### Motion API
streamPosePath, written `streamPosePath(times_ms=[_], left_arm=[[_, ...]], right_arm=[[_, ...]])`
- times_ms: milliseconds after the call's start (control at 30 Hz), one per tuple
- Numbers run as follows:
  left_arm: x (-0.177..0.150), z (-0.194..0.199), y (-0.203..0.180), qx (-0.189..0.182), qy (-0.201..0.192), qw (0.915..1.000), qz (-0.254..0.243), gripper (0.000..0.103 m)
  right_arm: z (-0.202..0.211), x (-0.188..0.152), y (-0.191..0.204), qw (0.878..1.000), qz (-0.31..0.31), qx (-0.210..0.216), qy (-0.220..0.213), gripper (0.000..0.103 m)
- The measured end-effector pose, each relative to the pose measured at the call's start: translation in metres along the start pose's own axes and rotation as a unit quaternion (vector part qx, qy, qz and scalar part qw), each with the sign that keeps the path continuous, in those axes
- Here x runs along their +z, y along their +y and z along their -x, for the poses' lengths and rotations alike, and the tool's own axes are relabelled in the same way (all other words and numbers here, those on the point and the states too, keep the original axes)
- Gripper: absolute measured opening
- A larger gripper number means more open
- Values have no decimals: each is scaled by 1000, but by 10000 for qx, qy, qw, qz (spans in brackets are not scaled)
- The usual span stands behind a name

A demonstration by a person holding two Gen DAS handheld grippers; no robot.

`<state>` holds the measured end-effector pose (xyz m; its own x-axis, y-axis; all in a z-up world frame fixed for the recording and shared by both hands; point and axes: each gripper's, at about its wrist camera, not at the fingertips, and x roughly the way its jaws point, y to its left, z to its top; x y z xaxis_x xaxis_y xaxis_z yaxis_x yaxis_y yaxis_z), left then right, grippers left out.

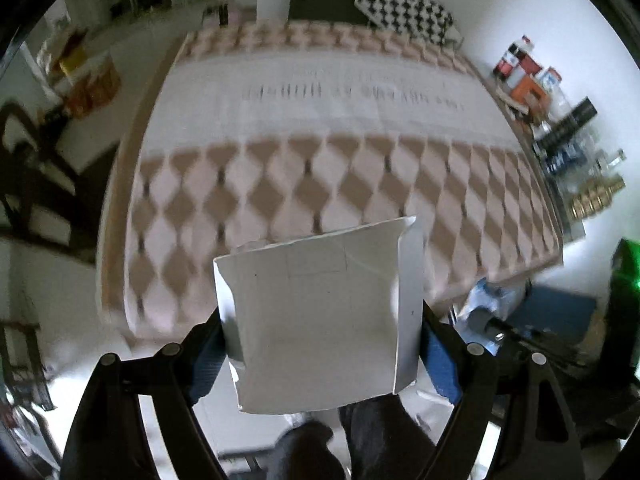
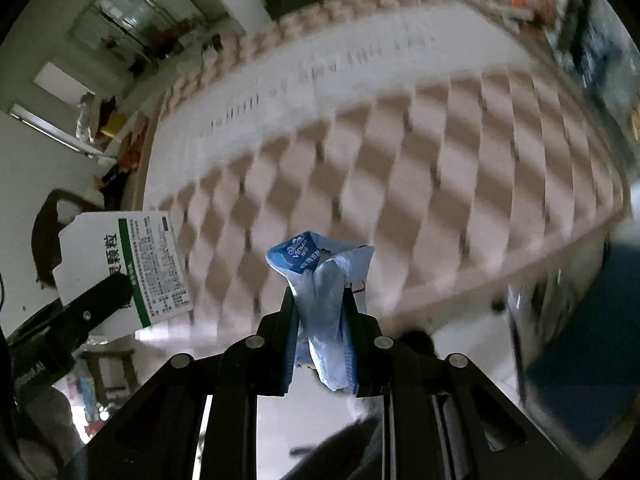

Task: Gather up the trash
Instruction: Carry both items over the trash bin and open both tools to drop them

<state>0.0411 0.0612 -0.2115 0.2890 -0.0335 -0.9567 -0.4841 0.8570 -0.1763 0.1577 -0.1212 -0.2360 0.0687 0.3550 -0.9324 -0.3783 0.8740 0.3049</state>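
My left gripper (image 1: pixel 320 332) is shut on a flattened white cardboard box (image 1: pixel 320 316), held above the near edge of the table (image 1: pixel 320 184). The same box, with green stripe and printed text, shows in the right wrist view (image 2: pixel 132 264) at the left, with the left gripper's finger (image 2: pixel 100 300) on it. My right gripper (image 2: pixel 320 312) is shut on a crumpled light-blue plastic wrapper (image 2: pixel 320 280), pinched between the fingers and sticking up above them. In the left wrist view the wrapper (image 1: pixel 488 296) shows blurred at the lower right.
The table carries a cloth with a brown-and-pink diamond pattern and a white band with dark lettering (image 1: pixel 352 92). Boxes and bottles (image 1: pixel 560 120) line its right side. A black-and-white patterned cushion (image 1: pixel 404 12) lies beyond the far end. A dark chair (image 1: pixel 36 184) stands at the left.
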Motion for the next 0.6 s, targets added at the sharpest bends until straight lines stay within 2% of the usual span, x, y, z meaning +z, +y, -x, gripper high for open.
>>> streamPosePath(times_ms=[100,200,333,433,600], left_arm=[[-42,-18,12,-54,344,9993,141,83],[-78,-58,32,-41,800,9959,409,83],[-113,-144,58,-11,1407,9874,725,83],[-133,-222,76,-10,1810,9795,881,83],[-166,-344,102,-385,2298,9634,1327,87]], right_arm=[[-19,-60,-10,9986,-147,36,501,20],[-53,-103,-26,9946,-272,-25,1002,20],[-120,-149,-53,9864,-500,-83,1566,20],[-187,-174,-80,9800,-733,-96,1848,20],[-296,-195,-119,9727,-1048,-130,2066,21]])
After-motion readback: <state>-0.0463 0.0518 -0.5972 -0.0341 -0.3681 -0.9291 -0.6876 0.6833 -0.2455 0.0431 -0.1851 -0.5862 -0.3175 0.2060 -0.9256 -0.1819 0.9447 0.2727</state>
